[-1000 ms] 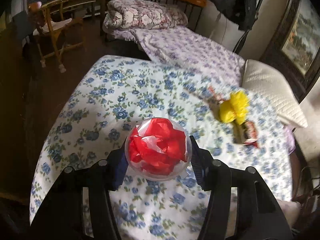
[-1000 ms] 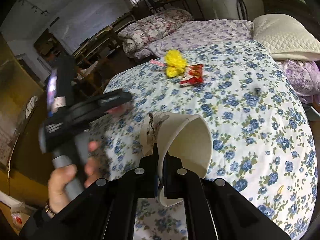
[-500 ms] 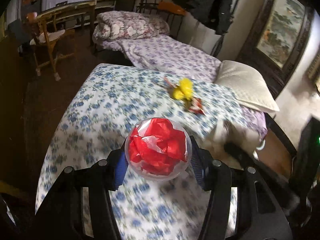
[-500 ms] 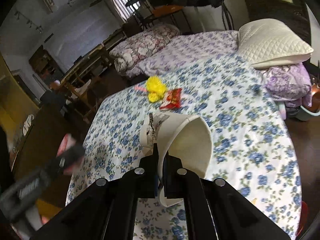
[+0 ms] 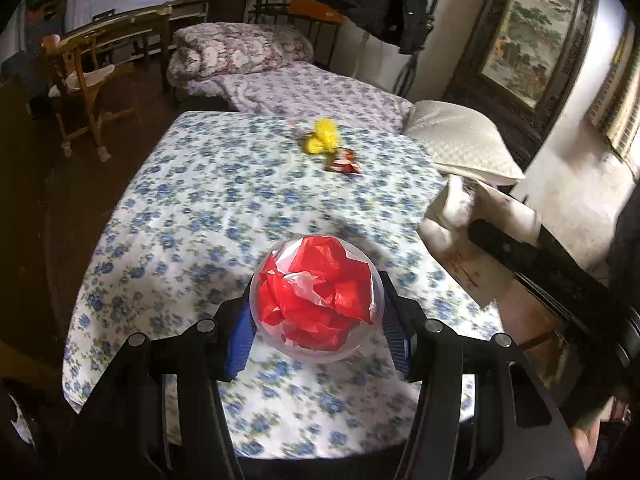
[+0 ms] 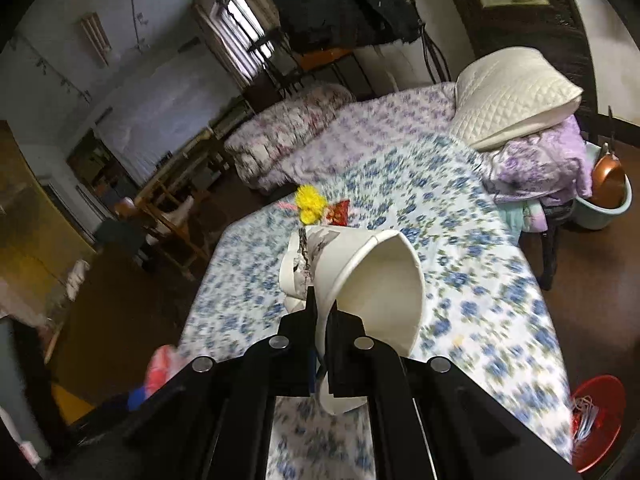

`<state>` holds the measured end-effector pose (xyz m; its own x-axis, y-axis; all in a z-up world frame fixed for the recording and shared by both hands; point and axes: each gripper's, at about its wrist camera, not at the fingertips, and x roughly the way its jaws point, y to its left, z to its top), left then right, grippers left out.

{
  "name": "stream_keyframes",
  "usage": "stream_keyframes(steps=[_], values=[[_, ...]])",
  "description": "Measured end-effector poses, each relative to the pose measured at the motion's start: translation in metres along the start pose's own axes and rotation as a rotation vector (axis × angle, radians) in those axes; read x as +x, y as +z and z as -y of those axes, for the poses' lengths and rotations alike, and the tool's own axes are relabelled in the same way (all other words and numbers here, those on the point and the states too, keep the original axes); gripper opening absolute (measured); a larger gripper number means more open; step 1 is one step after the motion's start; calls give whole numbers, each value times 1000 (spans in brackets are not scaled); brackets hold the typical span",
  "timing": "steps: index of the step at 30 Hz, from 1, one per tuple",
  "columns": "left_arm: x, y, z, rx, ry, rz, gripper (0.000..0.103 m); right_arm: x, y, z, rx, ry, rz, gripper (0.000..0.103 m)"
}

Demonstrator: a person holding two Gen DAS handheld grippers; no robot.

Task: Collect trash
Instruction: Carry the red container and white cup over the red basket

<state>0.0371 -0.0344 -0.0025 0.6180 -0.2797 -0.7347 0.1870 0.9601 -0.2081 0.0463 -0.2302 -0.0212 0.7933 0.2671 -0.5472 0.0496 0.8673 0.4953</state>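
Note:
My left gripper (image 5: 316,316) is shut on a clear plastic cup stuffed with red paper (image 5: 318,300) and holds it above the near end of the floral-covered table (image 5: 208,200). My right gripper (image 6: 322,316) is shut on the wall of a crushed white paper cup (image 6: 372,280), held above the table (image 6: 472,280); that cup also shows at the right of the left wrist view (image 5: 472,232). A yellow paper ball (image 5: 323,136) and a red snack wrapper (image 5: 345,163) lie at the table's far end, also in the right wrist view (image 6: 309,204).
A bed with a purple quilt (image 5: 312,92) and a white pillow (image 5: 460,144) lie beyond the table. A wooden chair (image 5: 80,88) stands far left. A red bin (image 6: 596,416) sits on the floor by the table's near right corner, a green basin (image 6: 604,208) farther back.
Both grippers have pulled back and up from the table with their cups still held. The right gripper and its cup have come into the left wrist view at the right.

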Motion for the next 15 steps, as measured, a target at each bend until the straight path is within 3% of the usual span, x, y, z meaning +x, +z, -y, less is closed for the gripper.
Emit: stream_keyframes(steps=[6,9,15], values=[[-13,-7,64,104,-89,-1,55,-79,-10,45,24,-25,19,4],[-14,-16,111,173,-158,-22,55,-113,-16,91,104,-36,-16,4],[6,-47,216,325,-252,-104,55,-174,-46,184,218,-198,-35,4]])
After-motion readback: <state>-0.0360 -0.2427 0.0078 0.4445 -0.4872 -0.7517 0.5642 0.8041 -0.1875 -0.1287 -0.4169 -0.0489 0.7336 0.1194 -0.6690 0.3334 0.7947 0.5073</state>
